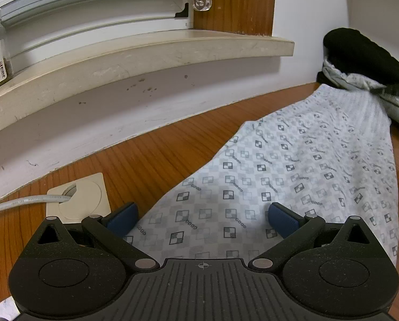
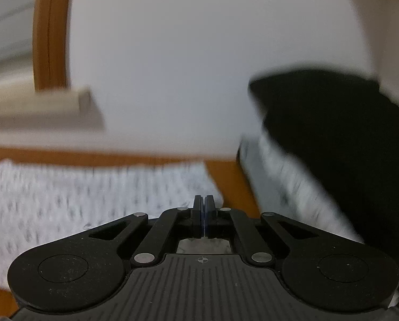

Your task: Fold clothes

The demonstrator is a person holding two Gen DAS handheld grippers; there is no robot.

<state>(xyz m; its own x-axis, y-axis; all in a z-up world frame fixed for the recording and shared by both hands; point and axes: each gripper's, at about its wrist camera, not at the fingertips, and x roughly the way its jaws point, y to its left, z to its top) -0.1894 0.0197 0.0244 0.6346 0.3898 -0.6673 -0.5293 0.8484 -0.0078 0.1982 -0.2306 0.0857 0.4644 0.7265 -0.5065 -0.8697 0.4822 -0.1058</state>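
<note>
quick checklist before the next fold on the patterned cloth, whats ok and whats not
1. Left gripper open over the patterned cloth: ok.
2. Left pads pinching fabric: not ok, jaws stand wide apart.
3. Right gripper shut: ok, though whether it pinches any cloth: cannot tell.
4. Cloth lying flat on the wooden table: ok.
5. Far end of the cloth free of the clothes pile: cannot tell, they meet there.
6. White cable off the cloth: ok.
</note>
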